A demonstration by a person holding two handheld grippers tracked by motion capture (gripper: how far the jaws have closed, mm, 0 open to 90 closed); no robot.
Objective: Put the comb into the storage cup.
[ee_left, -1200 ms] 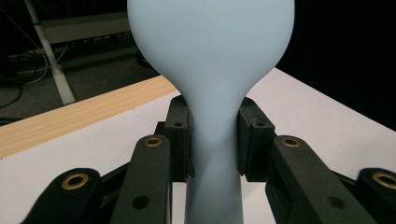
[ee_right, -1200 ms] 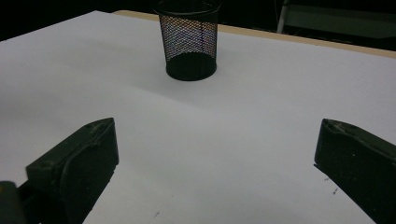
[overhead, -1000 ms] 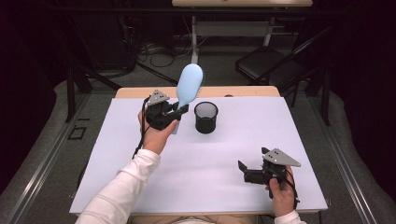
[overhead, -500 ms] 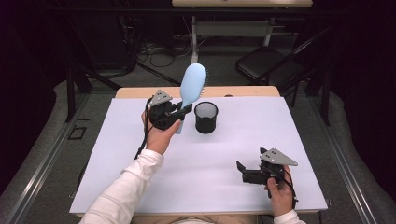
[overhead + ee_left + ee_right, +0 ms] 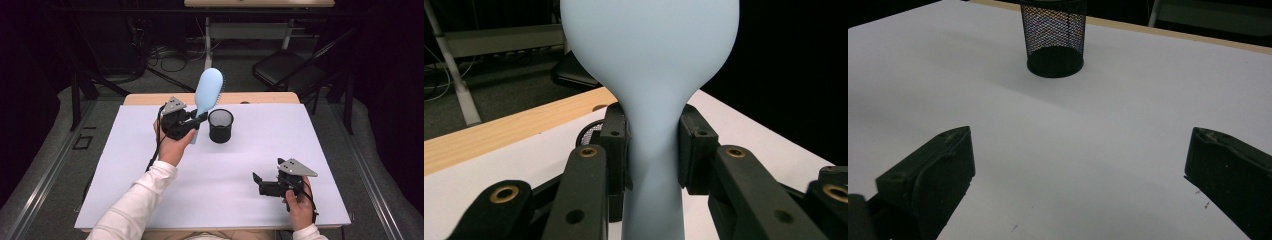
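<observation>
Left claw [image 5: 192,121] clamps blue hairbrush [image 5: 207,90] beside mesh cup [image 5: 220,126]; right claw [image 5: 257,182] agape, empty.

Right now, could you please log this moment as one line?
left gripper: shut on hairbrush handle | hairbrush: upright beside mesh cup | right gripper: open, empty

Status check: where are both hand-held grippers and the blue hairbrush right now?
Left hand-held gripper clamped on hairbrush handle, head up. Right hand-held gripper open, empty. Mesh cup beside brush, nothing between.

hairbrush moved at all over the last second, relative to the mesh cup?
No. In the high view the hairbrush stays clamped in the left gripper, head tilted up just left of the mesh cup, same gap as before.
</observation>
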